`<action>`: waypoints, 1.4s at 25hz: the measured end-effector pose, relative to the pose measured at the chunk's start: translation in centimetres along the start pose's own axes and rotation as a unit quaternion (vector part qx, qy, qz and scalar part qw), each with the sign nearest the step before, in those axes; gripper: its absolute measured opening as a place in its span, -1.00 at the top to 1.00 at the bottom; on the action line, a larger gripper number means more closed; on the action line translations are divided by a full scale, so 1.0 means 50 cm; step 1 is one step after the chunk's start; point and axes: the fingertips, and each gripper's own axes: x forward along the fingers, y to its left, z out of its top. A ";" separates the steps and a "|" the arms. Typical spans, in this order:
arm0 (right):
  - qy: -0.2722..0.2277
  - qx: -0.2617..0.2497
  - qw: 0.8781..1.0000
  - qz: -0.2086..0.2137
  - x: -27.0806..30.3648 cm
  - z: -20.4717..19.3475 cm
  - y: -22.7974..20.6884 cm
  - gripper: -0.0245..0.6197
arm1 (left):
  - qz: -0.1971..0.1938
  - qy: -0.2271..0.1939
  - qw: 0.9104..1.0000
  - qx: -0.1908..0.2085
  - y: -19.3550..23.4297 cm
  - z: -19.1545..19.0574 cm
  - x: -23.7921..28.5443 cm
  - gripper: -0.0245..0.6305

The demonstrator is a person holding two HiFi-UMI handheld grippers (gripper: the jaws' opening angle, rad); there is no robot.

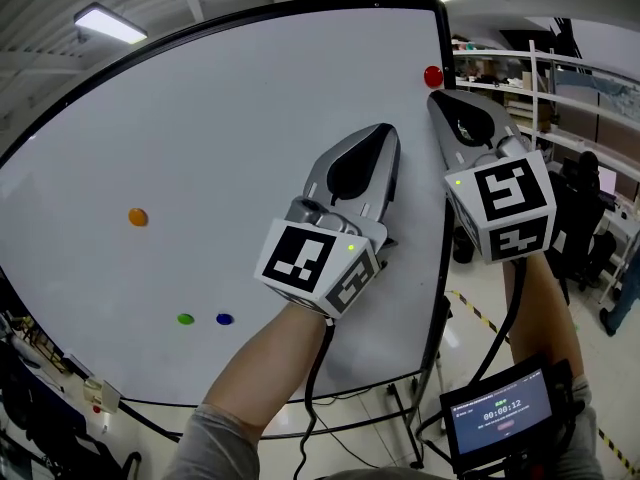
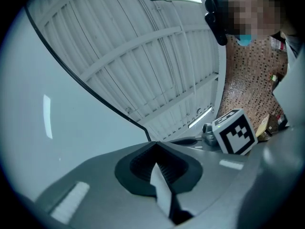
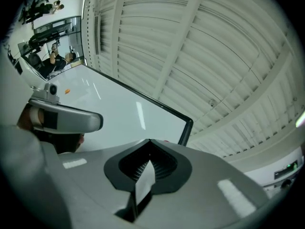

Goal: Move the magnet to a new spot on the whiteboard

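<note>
The red magnet [image 1: 433, 76] sits on the whiteboard [image 1: 230, 148] in its top right corner, close against the black frame. The right gripper [image 1: 440, 96] points up at that corner, its tip just under the magnet. I cannot tell whether the two touch. In the right gripper view its jaws are pressed together with nothing between them, and only a sliver of red shows past their tip.

The left gripper [image 1: 385, 130] is held in front of the whiteboard's right half, lower than the corner and nearer the board's middle than the right one. Its jaws are likewise closed and empty.

An orange magnet [image 1: 138, 217] sticks to the whiteboard's left part at mid height. A green magnet [image 1: 185, 319] and a blue magnet [image 1: 224, 319] sit close side by side near the whiteboard's bottom edge.

Below the whiteboard's lower right corner a small screen [image 1: 503, 413] faces the person. Beyond the whiteboard's right edge stand shelves [image 1: 520, 78].
</note>
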 end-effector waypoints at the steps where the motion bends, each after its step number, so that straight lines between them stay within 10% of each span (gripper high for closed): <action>1: -0.001 0.002 1.000 0.001 -0.007 -0.002 0.014 0.90 | 0.002 0.003 1.000 0.001 0.004 0.000 -0.010 0.92; 20: 0.024 0.077 0.990 0.114 -0.005 -0.023 0.274 0.90 | 0.073 0.106 0.992 0.018 0.093 -0.026 -0.170 0.92; 27: 0.056 0.094 0.982 0.153 -0.018 0.043 0.589 0.90 | 0.088 0.148 0.985 0.007 0.187 0.012 -0.445 0.92; 35: 0.095 0.117 0.972 0.178 -0.032 0.008 0.717 0.90 | 0.105 0.194 0.975 -0.008 0.217 -0.034 -0.555 0.93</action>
